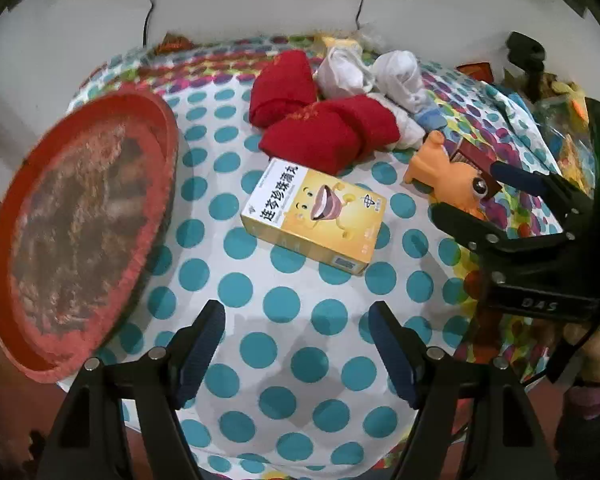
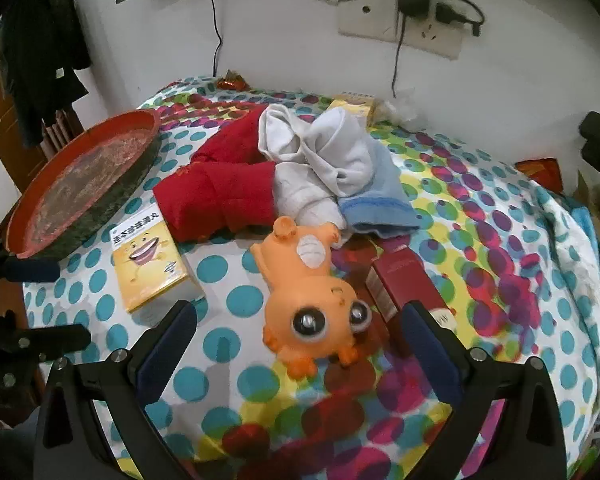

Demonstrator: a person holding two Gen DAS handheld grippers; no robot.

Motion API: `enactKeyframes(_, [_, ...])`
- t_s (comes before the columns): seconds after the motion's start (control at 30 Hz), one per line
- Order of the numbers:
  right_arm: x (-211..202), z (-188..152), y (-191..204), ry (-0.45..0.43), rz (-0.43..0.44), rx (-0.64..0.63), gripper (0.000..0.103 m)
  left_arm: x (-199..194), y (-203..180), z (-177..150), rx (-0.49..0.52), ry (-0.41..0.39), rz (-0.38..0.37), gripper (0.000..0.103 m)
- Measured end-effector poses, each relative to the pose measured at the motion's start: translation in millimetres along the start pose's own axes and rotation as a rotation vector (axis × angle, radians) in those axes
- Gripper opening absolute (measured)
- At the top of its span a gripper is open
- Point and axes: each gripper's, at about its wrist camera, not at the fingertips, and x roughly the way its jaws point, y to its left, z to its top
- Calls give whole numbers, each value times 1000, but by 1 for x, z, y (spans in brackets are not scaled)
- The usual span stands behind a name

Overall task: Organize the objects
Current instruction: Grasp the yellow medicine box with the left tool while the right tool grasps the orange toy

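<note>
Spotted cloth (image 1: 300, 320) covers a table holding one yellow box (image 1: 314, 214), one orange toy (image 2: 310, 300), one red tray (image 1: 80, 224), two red socks (image 1: 328, 136) and some white ones (image 2: 332, 160), while left gripper (image 1: 298, 354) and right gripper (image 2: 300, 356) hover above, jaws apart, empty.

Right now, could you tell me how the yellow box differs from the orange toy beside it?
The yellow box is a flat, hard-edged rectangle with printed writing and a cartoon face; the orange toy is a rounded animal figure with big glossy eyes. The box lies face up, while the toy lies on its back. The toy sits right before the open right tool. Both rest on the dotted cloth, untouched.
</note>
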Motion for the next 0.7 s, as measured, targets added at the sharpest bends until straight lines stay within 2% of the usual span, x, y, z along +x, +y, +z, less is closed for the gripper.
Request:
enactKeyframes(0.07, [6, 2, 0, 1, 0, -6, 88, 4, -1, 3, -15, 19, -3, 76])
enactKeyframes(0.27, [24, 5, 0, 27, -6, -30, 71, 12, 3, 12, -114, 57, -42, 76])
enactKeyframes(0.3, [25, 5, -1, 28, -9, -34, 62, 13, 4, 13, -133, 61, -54, 76])
enactKeyframes(0.33, [27, 5, -2, 28, -10, -34, 57, 14, 5, 15, -155, 65, -64, 76])
enactKeyframes(0.53, [28, -1, -13, 15, 50, 7, 54, 21, 7, 30, -263, 92, -76, 76])
enactKeyframes(0.7, [29, -3, -9, -7, 48, -6, 54, 24, 12, 43, -355, 102, -111, 76])
